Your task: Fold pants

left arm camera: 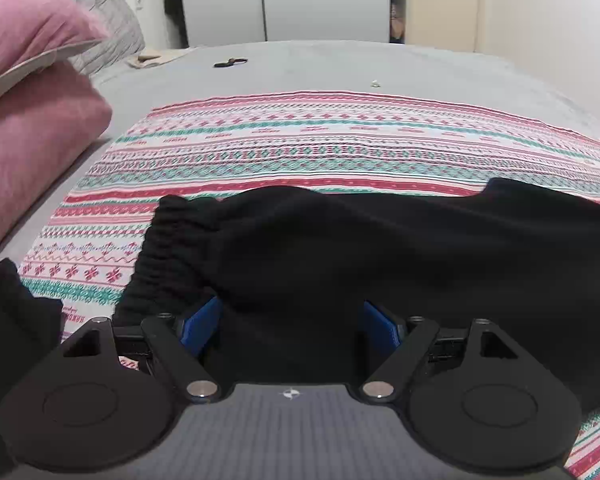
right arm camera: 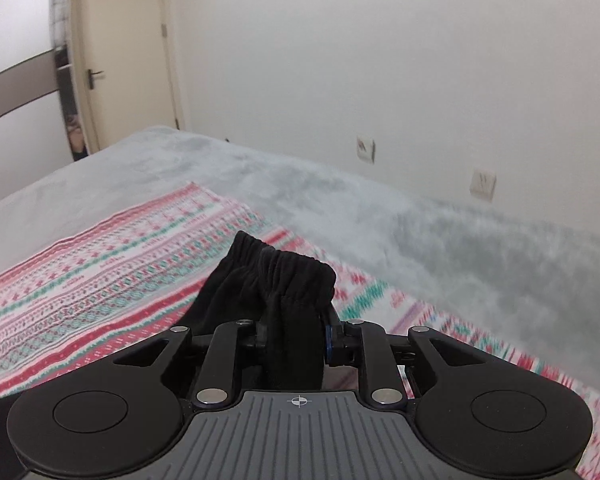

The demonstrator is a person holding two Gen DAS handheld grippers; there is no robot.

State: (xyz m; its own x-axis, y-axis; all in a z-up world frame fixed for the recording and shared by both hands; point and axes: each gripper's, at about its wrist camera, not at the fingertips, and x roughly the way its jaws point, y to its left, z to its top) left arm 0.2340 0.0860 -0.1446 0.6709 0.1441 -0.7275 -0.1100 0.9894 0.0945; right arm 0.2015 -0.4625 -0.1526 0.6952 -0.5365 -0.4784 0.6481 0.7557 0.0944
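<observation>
Black pants [left arm camera: 340, 256] lie across a red, white and green patterned cloth [left arm camera: 300, 140] on the bed, their gathered waistband [left arm camera: 164, 248] at the left. My left gripper [left arm camera: 292, 320] is open, its blue pads [left arm camera: 202, 320] wide apart with black fabric lying between them. My right gripper [right arm camera: 294, 340] is shut on the gathered cuff ends of the pants [right arm camera: 276, 276] and holds them above the patterned cloth [right arm camera: 100, 280].
A pink blanket and pillow [left arm camera: 32, 100] lie at the left of the grey bed [left arm camera: 340, 68]. A small dark object [left arm camera: 230, 62] lies far back on the bed. More black fabric [left arm camera: 8, 312] sits at the near left. A wall with sockets [right arm camera: 366, 150] runs along the bed's right.
</observation>
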